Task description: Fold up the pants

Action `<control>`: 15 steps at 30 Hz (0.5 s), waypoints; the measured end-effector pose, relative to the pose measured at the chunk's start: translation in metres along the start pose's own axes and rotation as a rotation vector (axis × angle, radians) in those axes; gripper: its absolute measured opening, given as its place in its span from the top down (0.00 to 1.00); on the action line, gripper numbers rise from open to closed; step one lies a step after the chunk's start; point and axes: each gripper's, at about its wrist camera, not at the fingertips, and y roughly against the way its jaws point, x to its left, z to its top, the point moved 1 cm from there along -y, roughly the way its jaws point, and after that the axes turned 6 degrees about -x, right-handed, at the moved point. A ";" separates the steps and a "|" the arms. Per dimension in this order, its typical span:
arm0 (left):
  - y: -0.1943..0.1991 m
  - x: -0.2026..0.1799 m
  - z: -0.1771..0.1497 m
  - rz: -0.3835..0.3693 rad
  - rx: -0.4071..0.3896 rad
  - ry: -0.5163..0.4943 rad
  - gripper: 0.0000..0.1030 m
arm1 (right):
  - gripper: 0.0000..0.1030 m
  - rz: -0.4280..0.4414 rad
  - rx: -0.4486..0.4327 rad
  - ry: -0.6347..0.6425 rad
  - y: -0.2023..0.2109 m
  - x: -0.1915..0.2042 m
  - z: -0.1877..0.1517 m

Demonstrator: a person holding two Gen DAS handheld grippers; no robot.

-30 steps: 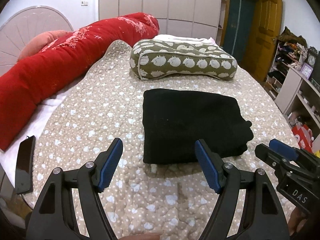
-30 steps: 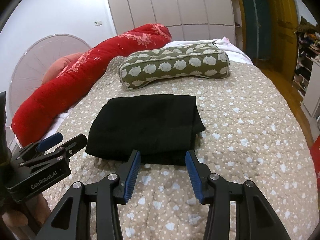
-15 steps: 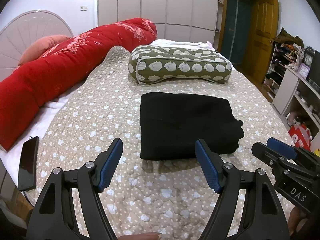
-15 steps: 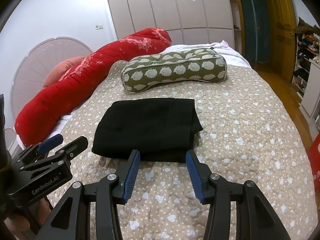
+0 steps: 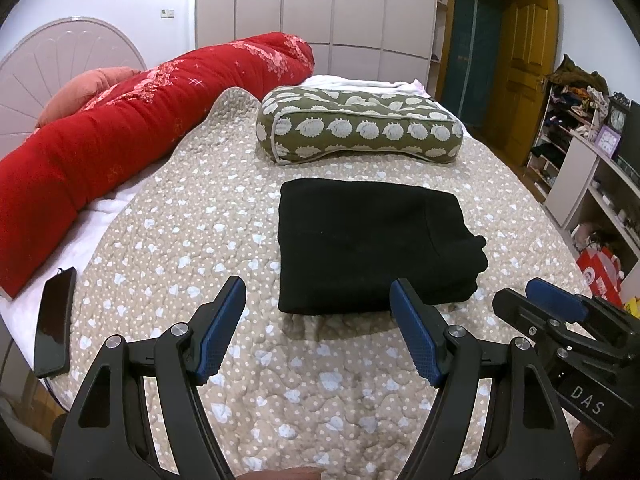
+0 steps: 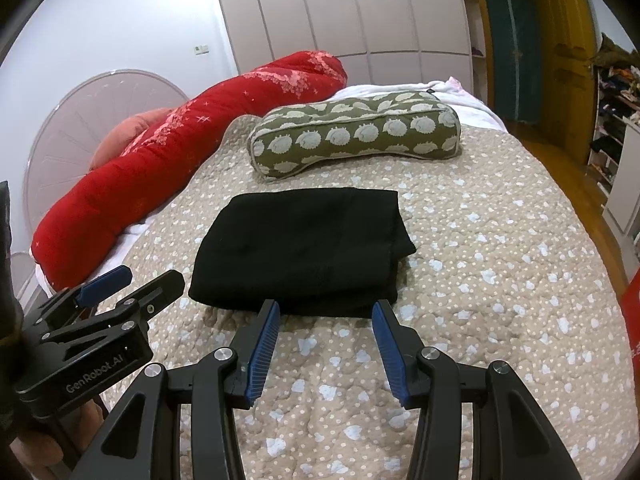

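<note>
black folded pants point(image 5: 372, 244) look soft, thick, floppy; best pinched at near edge. left gripper point(image 5: 318, 334) wide, right gripper point(image 6: 326, 344) wide, both empty.

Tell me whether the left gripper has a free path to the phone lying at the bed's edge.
Probably yes. The left gripper is open and holds nothing, and the phone lies flat off to its left on the white sheet, with only bare quilt between them. The black pants sit on the other side, out of the way.
</note>
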 end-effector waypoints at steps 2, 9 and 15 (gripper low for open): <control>-0.001 0.000 -0.001 0.004 0.004 -0.002 0.27 | 0.55 0.000 0.003 0.003 -0.001 0.001 0.000; -0.002 0.003 -0.002 0.006 0.012 0.007 0.27 | 0.55 0.005 0.007 0.002 -0.003 0.002 0.000; -0.005 0.005 -0.003 0.007 0.022 0.013 0.27 | 0.55 0.006 0.011 0.006 -0.006 0.004 0.000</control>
